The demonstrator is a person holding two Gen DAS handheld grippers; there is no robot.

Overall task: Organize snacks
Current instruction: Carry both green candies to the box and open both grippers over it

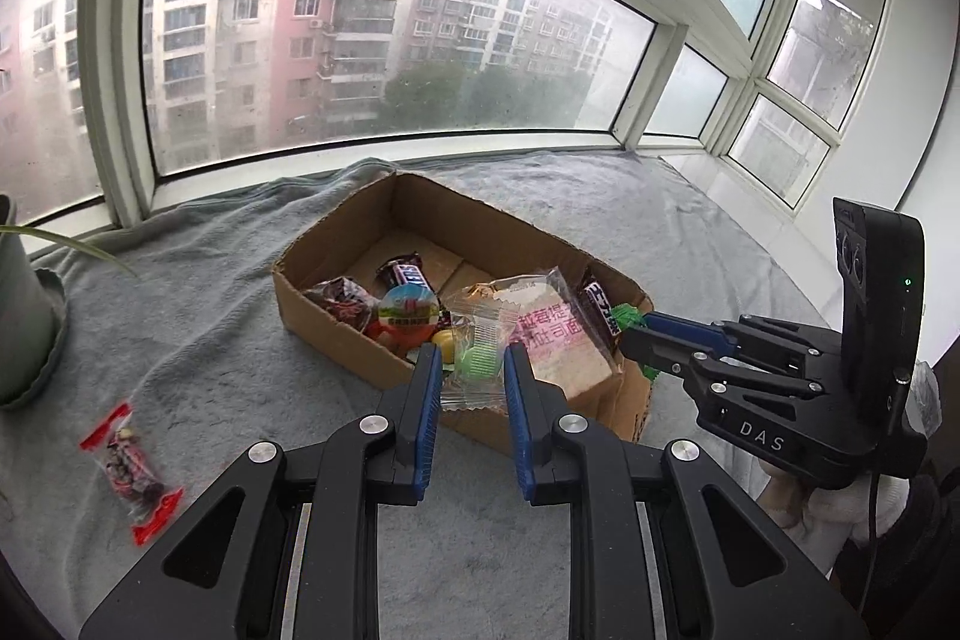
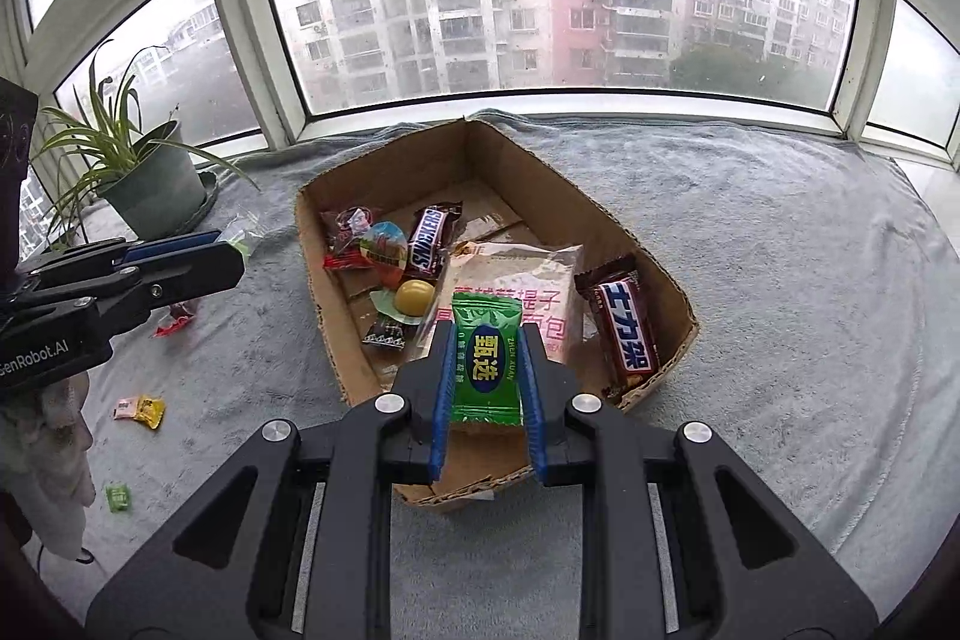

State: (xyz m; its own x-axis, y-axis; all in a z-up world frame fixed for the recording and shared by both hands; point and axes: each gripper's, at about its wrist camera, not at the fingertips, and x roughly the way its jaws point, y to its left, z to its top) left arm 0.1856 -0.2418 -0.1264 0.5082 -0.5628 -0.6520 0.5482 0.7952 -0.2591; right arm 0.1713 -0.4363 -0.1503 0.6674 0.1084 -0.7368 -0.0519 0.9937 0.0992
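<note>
green packet [image 2: 485, 361] upright, long axis vertical.

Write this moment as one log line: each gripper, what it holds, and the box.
left gripper: shut on clear candy packet | right gripper: shut on green candy | cardboard box: partly filled
</note>
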